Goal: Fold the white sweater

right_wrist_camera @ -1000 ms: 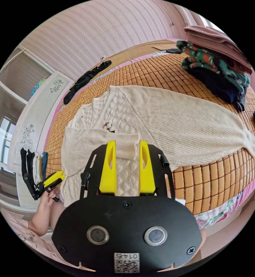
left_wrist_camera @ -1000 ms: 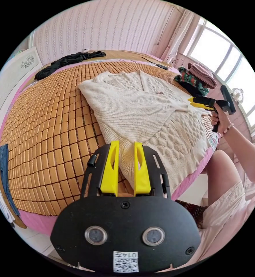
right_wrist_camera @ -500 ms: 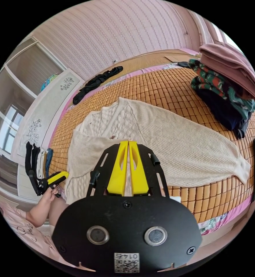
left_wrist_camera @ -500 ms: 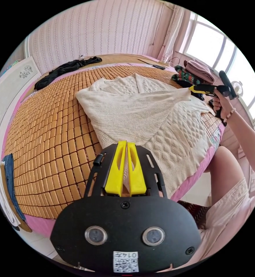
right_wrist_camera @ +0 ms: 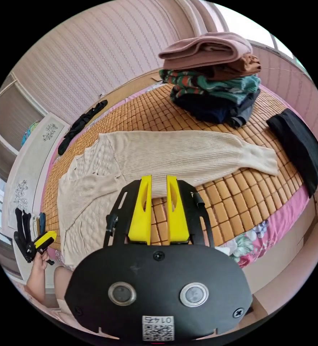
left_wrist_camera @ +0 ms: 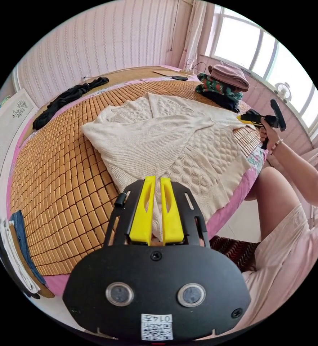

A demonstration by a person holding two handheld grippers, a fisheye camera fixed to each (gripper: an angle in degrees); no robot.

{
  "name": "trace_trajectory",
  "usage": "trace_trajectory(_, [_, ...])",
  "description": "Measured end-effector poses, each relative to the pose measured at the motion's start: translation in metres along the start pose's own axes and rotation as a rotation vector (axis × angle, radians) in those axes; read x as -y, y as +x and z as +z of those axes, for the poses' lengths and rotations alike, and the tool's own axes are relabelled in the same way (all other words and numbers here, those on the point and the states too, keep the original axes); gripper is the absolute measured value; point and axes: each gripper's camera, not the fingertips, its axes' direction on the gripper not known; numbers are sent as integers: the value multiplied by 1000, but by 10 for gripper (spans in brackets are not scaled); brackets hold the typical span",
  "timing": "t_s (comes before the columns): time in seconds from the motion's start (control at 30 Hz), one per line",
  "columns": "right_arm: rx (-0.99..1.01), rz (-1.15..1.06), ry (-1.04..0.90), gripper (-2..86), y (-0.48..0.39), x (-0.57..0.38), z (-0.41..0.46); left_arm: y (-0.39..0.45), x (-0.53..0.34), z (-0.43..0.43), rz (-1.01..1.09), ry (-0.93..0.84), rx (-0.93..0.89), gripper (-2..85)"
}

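**White sweater flat on the bed, both grippers off it**

Spread across the bamboo mat (left_wrist_camera: 58, 173): white sweater (left_wrist_camera: 166, 144), one sleeve folded over the chest, hem draped past the bed edge toward 5 o'clock in the left gripper view; other sleeve (right_wrist_camera: 202, 155) stretched out toward 3 o'clock in the right gripper view. Left gripper (left_wrist_camera: 156, 211): jaws parted by a narrow slot, nothing clamped, sweater hem behind the gap. Right gripper (right_wrist_camera: 159, 212): jaws a little wider apart, bare mat between them, sleeve just past the tips. Stacked at 1 o'clock: folded clothes (right_wrist_camera: 213, 83); at 10 o'clock, a black garment (left_wrist_camera: 67, 99).
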Motion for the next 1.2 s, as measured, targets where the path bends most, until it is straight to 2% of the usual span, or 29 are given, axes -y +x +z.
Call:
trace_trajectory(0.13, [-49,244,135,112,87,-22,-26,53,43,-3,124,97,-105,43])
trace_trajectory(0.27, [-41,384,246,122,145,-20,-39,120,103,17,241,145,-98,76])
trace_trajectory(0.4, [-79,323,315,142,170,-17,-42,180,158,40,351,144,-139,113])
trace_trajectory(0.5, [-41,392,345,135,193,-16,-41,227,200,65,461,150,-135,123])
trace_trajectory(0.67, [-18,375,263,100,215,-3,-41,309,254,130,524,77,-223,127])
trace_trajectory(0.73, [-3,387,248,85,221,-1,-41,335,262,153,564,68,-213,127])
trace_trajectory(0.83, [2,379,241,59,221,0,-42,369,269,194,650,-35,-104,119])
trace_trajectory(0.9, [24,357,206,35,220,4,-39,377,273,218,647,-162,-6,99])
trace_trajectory(0.97, [32,341,192,18,218,6,-38,372,278,222,588,-132,-16,40])
trace_trajectory(1.1, [76,319,200,8,212,7,-38,358,286,221,502,-147,-60,12])
trace_trajectory(1.2, [186,282,269,4,203,6,-43,335,286,204,417,-95,-127,5])
